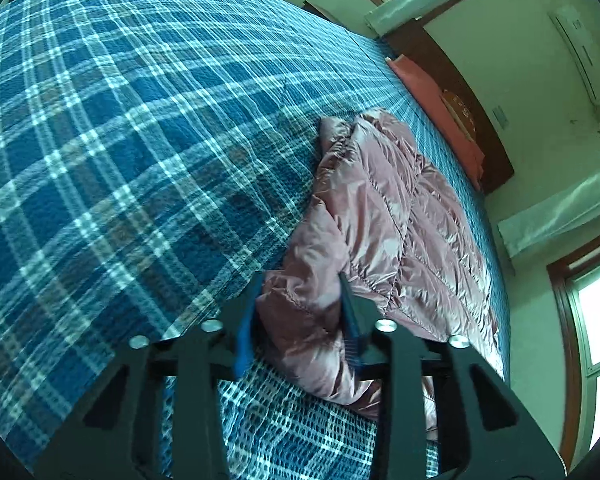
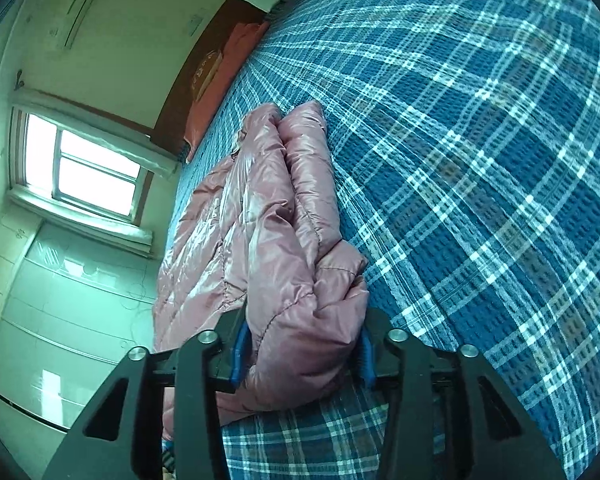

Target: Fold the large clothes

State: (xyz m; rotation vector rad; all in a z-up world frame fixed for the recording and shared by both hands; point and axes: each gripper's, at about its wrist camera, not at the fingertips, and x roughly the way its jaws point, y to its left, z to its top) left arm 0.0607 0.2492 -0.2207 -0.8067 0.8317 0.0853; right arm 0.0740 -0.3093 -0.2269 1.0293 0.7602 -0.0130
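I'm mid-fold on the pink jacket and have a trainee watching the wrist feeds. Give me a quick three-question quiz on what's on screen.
1. True or false: the pink puffer jacket lies on a blue plaid bedspread.
2. Multiple choice: what sits between the jaws of the right hand-held gripper? A) bare bedspread B) a bunched part of the jacket C) a pillow
3. Short answer: in the left wrist view, on which side of the picture does the jacket lie relative to the open stretch of bedspread?

Key
1. True.
2. B; jacket fabric also sits between the jaws of the left hand-held gripper.
3. The right side, nearer the reddish pillow at the headboard.
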